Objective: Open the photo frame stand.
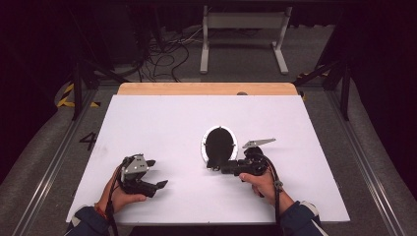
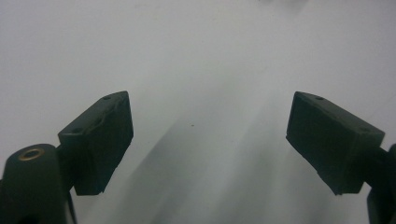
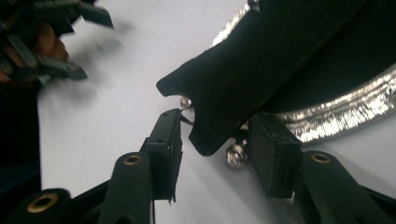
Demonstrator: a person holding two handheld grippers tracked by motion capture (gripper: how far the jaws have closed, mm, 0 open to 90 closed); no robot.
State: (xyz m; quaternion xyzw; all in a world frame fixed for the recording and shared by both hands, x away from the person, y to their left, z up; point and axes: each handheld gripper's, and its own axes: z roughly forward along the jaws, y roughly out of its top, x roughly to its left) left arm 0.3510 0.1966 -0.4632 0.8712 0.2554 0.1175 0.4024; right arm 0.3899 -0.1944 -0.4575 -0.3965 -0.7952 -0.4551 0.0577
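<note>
Where the right gripper (image 1: 216, 166) reaches in from the person's right, a black oval pan (image 1: 219, 144) with a bright silver rim lies on the white bench (image 1: 162, 123), a little right of the middle. Its black handle (image 3: 243, 88) sticks out toward the person's side. In the right gripper view that handle's rounded end sits between the two jaws, which stand partly apart; a gap shows on each side, so the pads do not press on it. Two small shiny screw heads (image 3: 236, 155) (one blurred) show just under the handle's end, and the silver rim (image 3: 345, 112) curves off to the right.

The right hand (image 1: 260, 182) wraps the gripper's body from below, a cable looping down past the wrist, and a grey three-cornered plate (image 1: 258, 143) sits on top of it.

Well apart, near the bench's front left, the left gripper (image 1: 156, 174) rests in the left hand (image 1: 120, 194), pointing toward the pan. Its jaws are wide apart with bare white bench between them, as the left gripper view shows.

Beyond the white sheet a wooden strip (image 1: 206, 88) edges the bench, and farther back cables (image 1: 162, 54) trail over the grey floor beside a white stand (image 1: 243, 29).
</note>
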